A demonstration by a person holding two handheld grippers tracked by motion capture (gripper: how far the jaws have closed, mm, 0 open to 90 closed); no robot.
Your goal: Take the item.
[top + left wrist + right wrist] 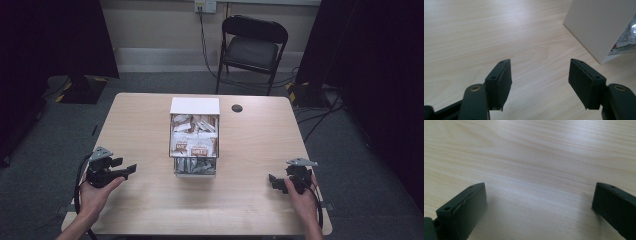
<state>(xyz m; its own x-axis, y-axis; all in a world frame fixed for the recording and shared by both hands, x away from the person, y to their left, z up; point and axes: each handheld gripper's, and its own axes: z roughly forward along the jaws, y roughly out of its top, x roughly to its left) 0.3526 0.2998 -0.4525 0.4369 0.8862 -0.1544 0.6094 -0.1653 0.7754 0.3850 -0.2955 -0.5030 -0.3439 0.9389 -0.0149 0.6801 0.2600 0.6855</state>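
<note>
The left gripper [131,169] sits near the front left part of the table [140,120], held in the person's left hand [97,192], whose forearm comes in from the bottom edge at a slant. The gripper points to the right, toward the middle of the table, with its grey three-cornered plate on top. In the left gripper view its jaws stand apart with nothing between them but bare wood; the left gripper [540,80] looks along the tabletop at the white side wall of the box [596,25], which lies ahead and to the right, apart from the jaws.

The right gripper [274,181] is near the front right part of the table, held by the right hand [302,197], the forearm rising from the bottom edge. It points left, toward the middle. In the right gripper view the right gripper [540,207] has its jaws spread wide, empty, low over the pale wood grain.

Between the two grippers and well apart from both stands the box [195,106], white on top, at the centre of the table. Its open front faces the person and shows stacked packets [195,142] in brown and white wrappers on shelves, with silvery ones at the bottom. Behind the table a black folding chair [252,47] stands on the grey floor.
</note>
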